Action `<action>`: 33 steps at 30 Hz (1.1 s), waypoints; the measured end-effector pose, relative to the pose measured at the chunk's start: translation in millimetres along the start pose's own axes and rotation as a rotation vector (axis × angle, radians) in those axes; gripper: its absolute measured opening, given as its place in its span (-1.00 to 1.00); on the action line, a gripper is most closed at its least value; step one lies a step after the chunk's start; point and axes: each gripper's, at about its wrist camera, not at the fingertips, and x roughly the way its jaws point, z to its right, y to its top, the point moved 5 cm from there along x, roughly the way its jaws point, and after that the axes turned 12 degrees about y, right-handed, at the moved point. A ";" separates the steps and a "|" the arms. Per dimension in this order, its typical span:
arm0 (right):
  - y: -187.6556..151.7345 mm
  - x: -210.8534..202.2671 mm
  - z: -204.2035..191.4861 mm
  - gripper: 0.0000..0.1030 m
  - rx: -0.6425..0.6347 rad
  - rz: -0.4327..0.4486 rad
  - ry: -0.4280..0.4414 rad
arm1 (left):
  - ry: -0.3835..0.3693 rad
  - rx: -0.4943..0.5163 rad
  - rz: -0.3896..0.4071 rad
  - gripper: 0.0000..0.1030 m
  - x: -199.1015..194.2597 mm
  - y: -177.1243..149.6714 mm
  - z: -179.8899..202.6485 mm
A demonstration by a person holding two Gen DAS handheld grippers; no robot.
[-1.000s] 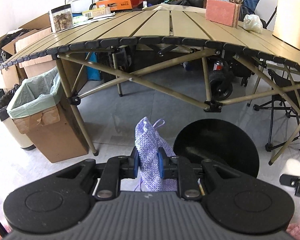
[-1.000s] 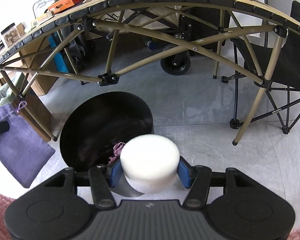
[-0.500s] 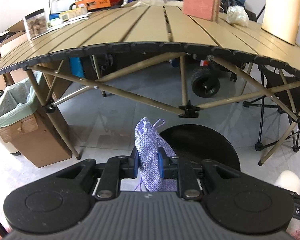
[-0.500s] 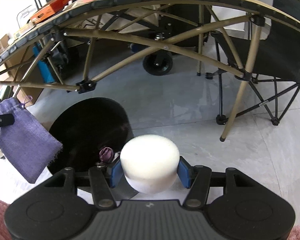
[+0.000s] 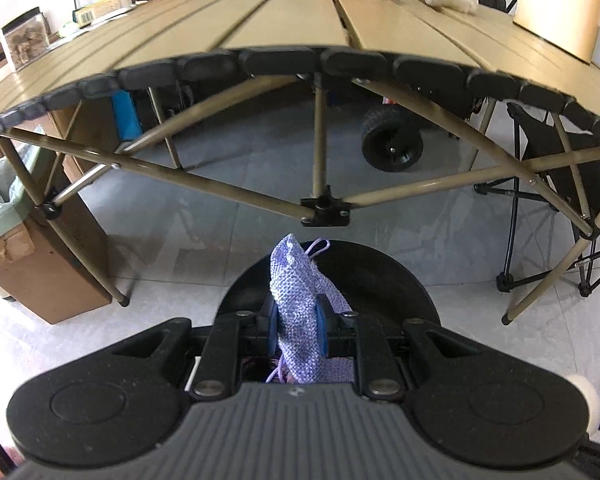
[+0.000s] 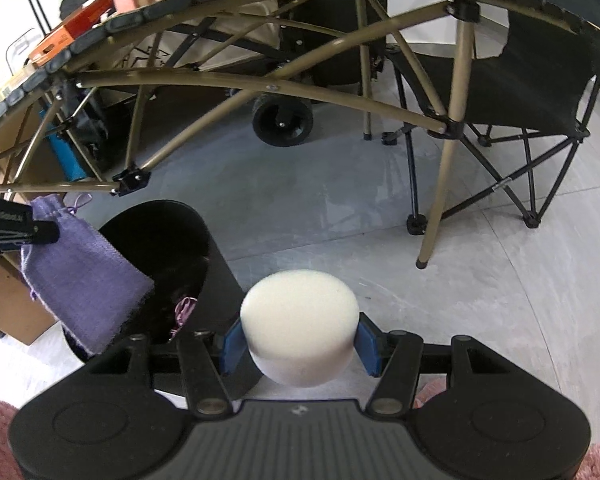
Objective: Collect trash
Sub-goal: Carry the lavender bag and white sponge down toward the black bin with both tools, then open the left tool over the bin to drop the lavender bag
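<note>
Left claw (image 5: 298, 330) was clamped on the pouch (image 5: 298, 312), hung over the bin (image 6: 156, 240) to drop it; right claw (image 6: 298, 346) gripped the foam puck (image 6: 299, 320) beside the rim, queued next.

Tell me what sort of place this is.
Probably a storage or work room used as a makeshift test space, not a lived-in home. A folding camping table stands on a tiled floor, a black folding chair sits beside it, and cardboard boxes and a wheeled cart crowd behind.

Left gripper (image 5: 297, 330) fingers pinched tight, right gripper (image 6: 300, 342) fingers clamped wider, both angled downward
</note>
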 end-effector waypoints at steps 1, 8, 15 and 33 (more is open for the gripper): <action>-0.2 0.3 1.7 0.08 0.004 -0.002 -0.001 | 0.002 0.001 -0.006 -0.63 2.7 0.5 2.7; -0.3 4.1 8.2 0.08 0.026 -0.011 -0.001 | 0.021 0.000 -0.056 -0.63 20.0 -0.2 10.7; -0.1 4.4 11.1 0.08 0.037 -0.012 0.000 | 0.017 0.014 -0.067 -0.63 24.0 0.7 18.3; -0.9 2.1 11.5 0.09 0.041 -0.007 0.000 | 0.086 0.053 -0.114 0.94 25.8 -1.6 18.6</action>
